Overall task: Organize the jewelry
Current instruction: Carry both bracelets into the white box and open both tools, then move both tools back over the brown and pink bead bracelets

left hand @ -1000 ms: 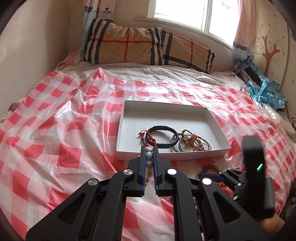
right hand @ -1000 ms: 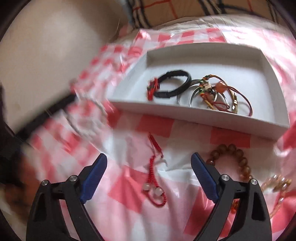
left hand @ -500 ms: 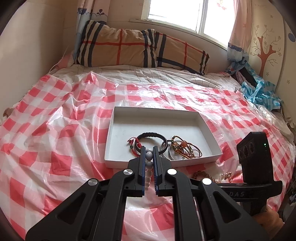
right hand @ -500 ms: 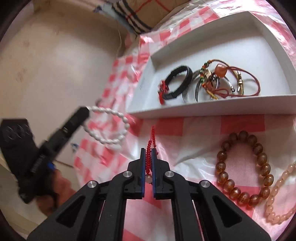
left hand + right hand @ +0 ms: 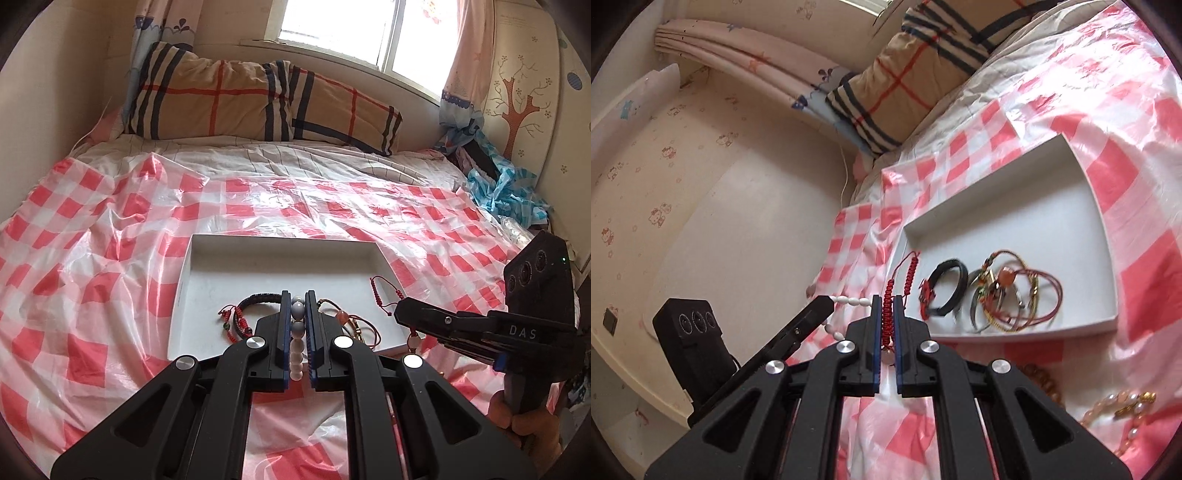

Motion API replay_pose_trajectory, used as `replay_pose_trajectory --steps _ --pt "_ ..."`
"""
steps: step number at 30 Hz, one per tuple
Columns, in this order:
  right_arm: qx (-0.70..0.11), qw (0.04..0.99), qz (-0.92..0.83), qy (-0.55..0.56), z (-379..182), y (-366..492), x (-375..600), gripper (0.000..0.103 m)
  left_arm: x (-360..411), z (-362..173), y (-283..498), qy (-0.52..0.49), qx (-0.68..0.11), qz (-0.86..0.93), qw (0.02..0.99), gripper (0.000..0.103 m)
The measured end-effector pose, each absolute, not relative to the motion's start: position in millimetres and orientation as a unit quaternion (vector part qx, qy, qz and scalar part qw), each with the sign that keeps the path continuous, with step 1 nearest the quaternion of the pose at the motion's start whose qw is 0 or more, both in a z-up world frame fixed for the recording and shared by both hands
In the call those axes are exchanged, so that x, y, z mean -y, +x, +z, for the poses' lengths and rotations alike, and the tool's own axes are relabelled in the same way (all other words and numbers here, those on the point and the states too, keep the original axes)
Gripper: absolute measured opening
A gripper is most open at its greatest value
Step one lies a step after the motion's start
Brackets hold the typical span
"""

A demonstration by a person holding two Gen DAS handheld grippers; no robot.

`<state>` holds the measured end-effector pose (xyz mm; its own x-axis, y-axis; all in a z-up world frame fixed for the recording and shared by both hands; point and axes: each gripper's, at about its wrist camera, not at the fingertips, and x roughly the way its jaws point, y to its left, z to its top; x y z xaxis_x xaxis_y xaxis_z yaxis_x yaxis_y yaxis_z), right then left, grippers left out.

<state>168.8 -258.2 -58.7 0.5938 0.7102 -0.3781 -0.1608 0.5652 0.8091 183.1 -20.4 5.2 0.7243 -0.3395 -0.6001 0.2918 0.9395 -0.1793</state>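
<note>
A white shallow tray (image 5: 207,254) (image 5: 1089,184) lies on the checked plastic sheet, holding a black bracelet (image 5: 947,282) and a tangle of red and gold cord bracelets (image 5: 1015,295). My left gripper (image 5: 298,306) is shut on a white bead bracelet (image 5: 297,332), raised over the tray's near edge. My right gripper (image 5: 886,306) is shut on a red braided cord bracelet (image 5: 889,314), which hangs in the air at the tray's near right corner (image 5: 386,295). In the right wrist view the left gripper (image 5: 827,304) shows with white beads (image 5: 849,300) at its tip.
Brown bead and pale bead bracelets (image 5: 1119,410) lie on the sheet below the tray. A striped pillow (image 5: 240,99) sits at the bed's head, under the window. A wall runs along the left; blue crumpled plastic (image 5: 506,188) is at the right.
My right gripper closed on the red cord bracelet, lifted it off the sheet and rolled toward the tray. My left gripper moved closer over the tray with the white beads.
</note>
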Motion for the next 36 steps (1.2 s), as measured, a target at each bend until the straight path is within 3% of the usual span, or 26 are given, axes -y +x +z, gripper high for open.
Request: replay_pose_trajectory --steps 8,10,11,14,16,18,19,23,30,36 --pt "-0.361 0.856 0.203 0.309 -58 207 254 0.008 41 -5 212 -0.028 -0.33 -0.192 0.924 0.007" --pt "-0.376 0.856 0.178 0.306 -69 210 258 0.041 45 -17 221 -0.013 -0.342 -0.177 0.923 0.007" --pt "-0.378 0.857 0.167 0.307 -74 209 262 0.068 46 -25 224 -0.003 -0.351 -0.163 0.922 0.008" --pt "-0.378 0.857 0.162 0.31 -75 210 268 0.069 44 -43 228 0.013 -0.38 -0.136 0.915 0.015" --pt "-0.375 0.858 0.16 0.312 -72 207 271 0.069 41 -48 226 0.021 -0.384 -0.121 0.915 0.027" --pt "-0.378 0.858 0.154 0.311 -72 207 274 0.073 38 -51 221 0.025 -0.384 -0.107 0.917 0.049" --pt "-0.38 0.857 0.151 0.312 -72 207 275 0.075 37 -51 218 0.026 -0.384 -0.1 0.918 0.051" --pt "-0.381 0.858 0.132 0.318 -70 205 286 0.08 46 -46 204 0.044 -0.376 -0.113 0.919 0.054" --pt "-0.36 0.885 0.07 0.289 -45 172 315 0.088 117 -53 154 0.19 -0.355 -0.213 0.89 0.054" --pt "-0.383 0.89 0.008 0.247 -42 135 337 0.09 130 -83 162 0.177 -0.412 -0.169 0.878 0.053"
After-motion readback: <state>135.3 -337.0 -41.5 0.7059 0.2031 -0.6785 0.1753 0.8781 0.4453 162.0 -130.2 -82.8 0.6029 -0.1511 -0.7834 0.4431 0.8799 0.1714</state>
